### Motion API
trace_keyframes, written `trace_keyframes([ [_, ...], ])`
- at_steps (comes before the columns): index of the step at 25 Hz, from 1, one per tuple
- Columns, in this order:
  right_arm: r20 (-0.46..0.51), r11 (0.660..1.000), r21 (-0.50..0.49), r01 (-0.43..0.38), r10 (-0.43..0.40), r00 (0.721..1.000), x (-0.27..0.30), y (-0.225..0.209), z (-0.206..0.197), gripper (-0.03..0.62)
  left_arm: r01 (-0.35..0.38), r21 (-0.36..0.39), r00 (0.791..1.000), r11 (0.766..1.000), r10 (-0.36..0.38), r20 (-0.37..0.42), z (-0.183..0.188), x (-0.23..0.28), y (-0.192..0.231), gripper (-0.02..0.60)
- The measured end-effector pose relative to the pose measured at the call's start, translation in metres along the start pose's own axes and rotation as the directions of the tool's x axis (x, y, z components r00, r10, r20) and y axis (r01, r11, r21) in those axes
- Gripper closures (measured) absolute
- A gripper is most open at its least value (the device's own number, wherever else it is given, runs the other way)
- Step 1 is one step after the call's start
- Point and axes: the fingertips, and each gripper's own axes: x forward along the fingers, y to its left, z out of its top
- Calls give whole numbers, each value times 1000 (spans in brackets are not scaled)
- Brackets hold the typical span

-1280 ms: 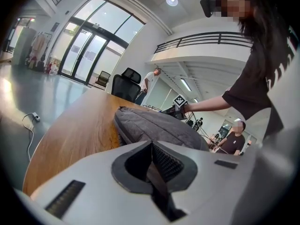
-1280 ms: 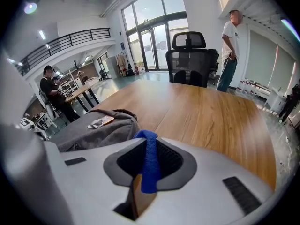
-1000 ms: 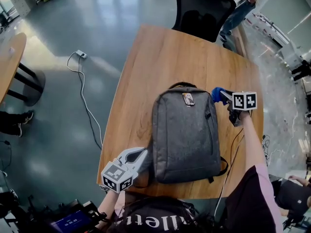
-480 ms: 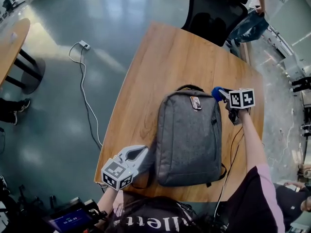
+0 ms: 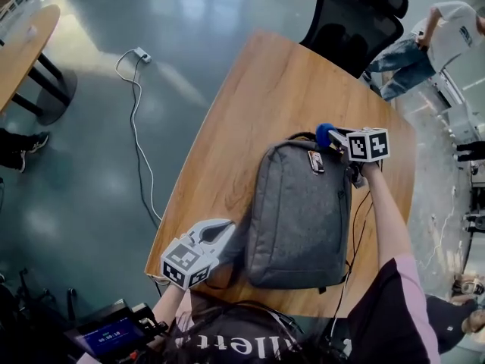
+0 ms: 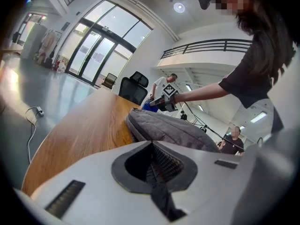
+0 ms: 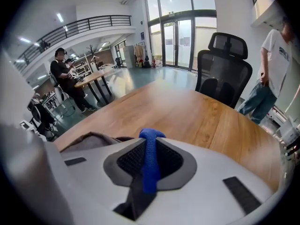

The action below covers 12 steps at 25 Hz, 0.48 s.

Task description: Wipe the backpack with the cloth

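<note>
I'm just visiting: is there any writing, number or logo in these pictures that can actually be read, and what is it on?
"illet", roughly, cut off at both ends: white letters on the person's dark shirt.
Device screen: light digits, too small to read.
Backpack tag: print too small to read.
Bystander's white T-shirt: dark print, blurred.
Marker cubes: black-and-white patterns, no words.
</note>
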Motion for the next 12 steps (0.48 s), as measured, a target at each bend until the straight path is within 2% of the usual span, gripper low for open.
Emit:
trace_keyframes([
  [3,3,999,-13,-46,46,999,22,26,11,531,-15,-9,1000,1000,15,8,-3,0,6,578],
  [12,-33,975,-160,-156,153,988,53,109,40,531,-36,-32,998,999,38,56,1,-5,11,578],
])
